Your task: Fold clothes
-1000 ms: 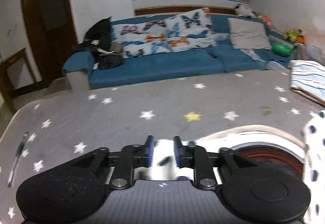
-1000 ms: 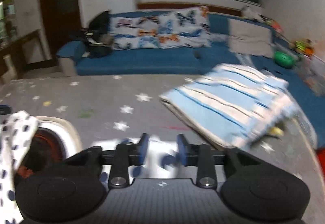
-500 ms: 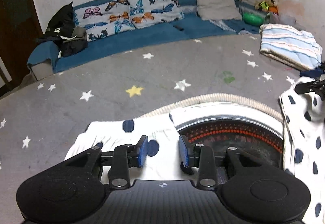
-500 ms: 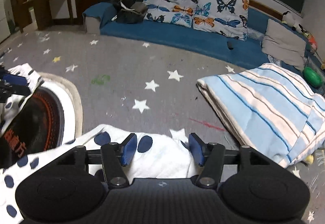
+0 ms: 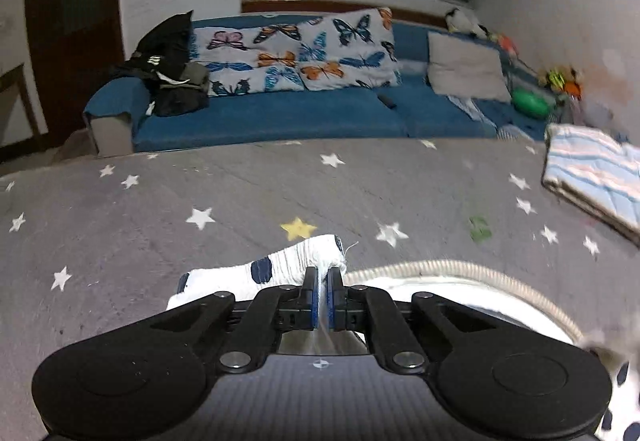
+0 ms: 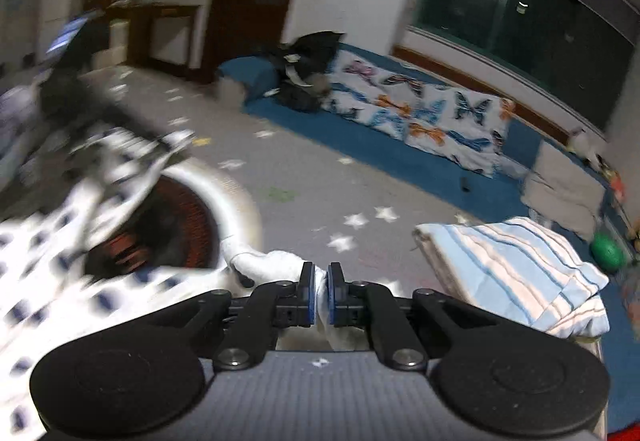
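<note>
In your right wrist view, motion is smearing the spotted garment (image 6: 60,241) and the left tongs (image 6: 120,137) at the far left, so you are not seeing how those tongs are standing. In your left wrist view, the striped blanket (image 5: 592,173) is blurring and running off the right edge, and the garment's lower right corner is smearing too.

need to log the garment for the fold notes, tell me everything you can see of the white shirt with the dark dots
The white shirt is soft, thin-looking fabric, white with dark navy dots and a black and red round print with a pale rim. It is unfolded and rumpled over the grey star-patterned cover. The left gripper is shut on a bunched edge with a loose thread; the right gripper is shut on another pinched fold. In the right wrist view its far part is lifted and motion-blurred.
</note>
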A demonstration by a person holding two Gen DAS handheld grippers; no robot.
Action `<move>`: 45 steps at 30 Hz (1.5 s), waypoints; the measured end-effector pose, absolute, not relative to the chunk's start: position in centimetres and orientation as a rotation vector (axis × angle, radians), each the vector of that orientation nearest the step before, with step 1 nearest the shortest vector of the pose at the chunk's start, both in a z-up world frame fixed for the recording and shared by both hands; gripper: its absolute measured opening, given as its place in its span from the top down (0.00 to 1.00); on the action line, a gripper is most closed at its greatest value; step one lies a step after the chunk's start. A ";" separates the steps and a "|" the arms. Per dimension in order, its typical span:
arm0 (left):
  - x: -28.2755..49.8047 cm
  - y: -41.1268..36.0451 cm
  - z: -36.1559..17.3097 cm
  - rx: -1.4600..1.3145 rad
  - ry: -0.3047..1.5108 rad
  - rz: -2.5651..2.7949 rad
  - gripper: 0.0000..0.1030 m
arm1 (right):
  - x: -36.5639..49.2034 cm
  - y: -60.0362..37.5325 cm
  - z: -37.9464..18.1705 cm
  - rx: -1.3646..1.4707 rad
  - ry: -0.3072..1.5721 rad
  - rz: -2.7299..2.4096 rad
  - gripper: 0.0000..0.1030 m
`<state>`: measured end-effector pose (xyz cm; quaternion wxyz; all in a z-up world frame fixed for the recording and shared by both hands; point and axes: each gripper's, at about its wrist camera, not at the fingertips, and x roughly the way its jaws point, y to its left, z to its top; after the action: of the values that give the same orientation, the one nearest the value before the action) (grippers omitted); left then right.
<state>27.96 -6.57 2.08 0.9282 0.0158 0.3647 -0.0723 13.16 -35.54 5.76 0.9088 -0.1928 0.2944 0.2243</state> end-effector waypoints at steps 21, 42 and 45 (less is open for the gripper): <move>25.9 -5.1 4.4 -0.007 0.707 -0.177 0.92 | 14.5 -36.0 3.1 -0.262 0.858 0.535 0.66; 27.0 -3.8 2.2 0.011 0.749 -0.169 0.88 | 24.0 -36.1 5.1 -0.351 0.690 0.278 0.81; 27.8 -4.0 1.5 0.018 0.760 -0.176 0.88 | 24.1 -36.3 3.4 -0.270 0.784 0.341 0.80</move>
<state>27.82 -4.02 1.47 0.9248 0.0090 0.3705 -0.0859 24.08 -36.34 3.38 0.9012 -0.1304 0.3791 0.1647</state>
